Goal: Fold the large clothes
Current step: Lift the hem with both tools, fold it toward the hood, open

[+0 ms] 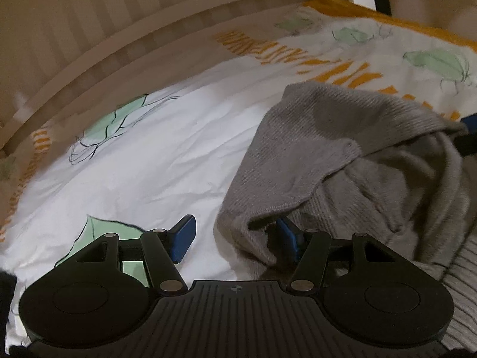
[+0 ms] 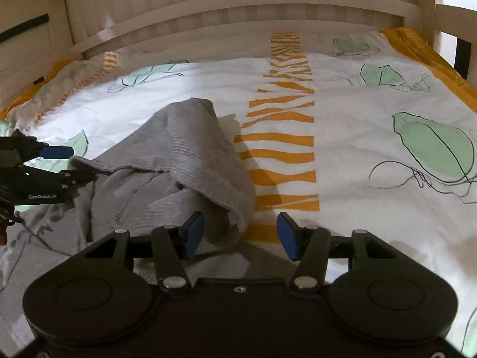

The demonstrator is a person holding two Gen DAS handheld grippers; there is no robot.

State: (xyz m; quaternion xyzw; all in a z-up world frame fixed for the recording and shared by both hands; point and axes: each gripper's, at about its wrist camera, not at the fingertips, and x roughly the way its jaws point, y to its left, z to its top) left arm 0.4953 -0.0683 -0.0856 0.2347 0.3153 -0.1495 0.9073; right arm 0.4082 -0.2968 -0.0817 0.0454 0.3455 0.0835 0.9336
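We see bed [image 2: 357, 95], headboard rail at far edge. Grey sweater [image 2: 179, 161] bunched mid-bed, nearer left edge, between both grippers. Left gripper [image 1: 235, 238]: half open, hem draped over one pad, unpinched. Right gripper [image 2: 240, 232]: half open, hem inside, unpinched.

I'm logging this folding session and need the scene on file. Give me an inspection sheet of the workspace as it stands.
Surface: bed with a white duvet printed with green leaves and orange stripes, wrinkled.
Job's things: grey knitted garment, bunched and partly lifted, not yet folded flat.
Clutter: nothing seen.
Grippers: left gripper open, its right pad tucked under the garment's hem; right gripper open, garment edge between its jaws, pads not visibly pressing.
Cables: nothing seen.
Surroundings: pale wooden slatted headboard behind the bed; side rail at right.
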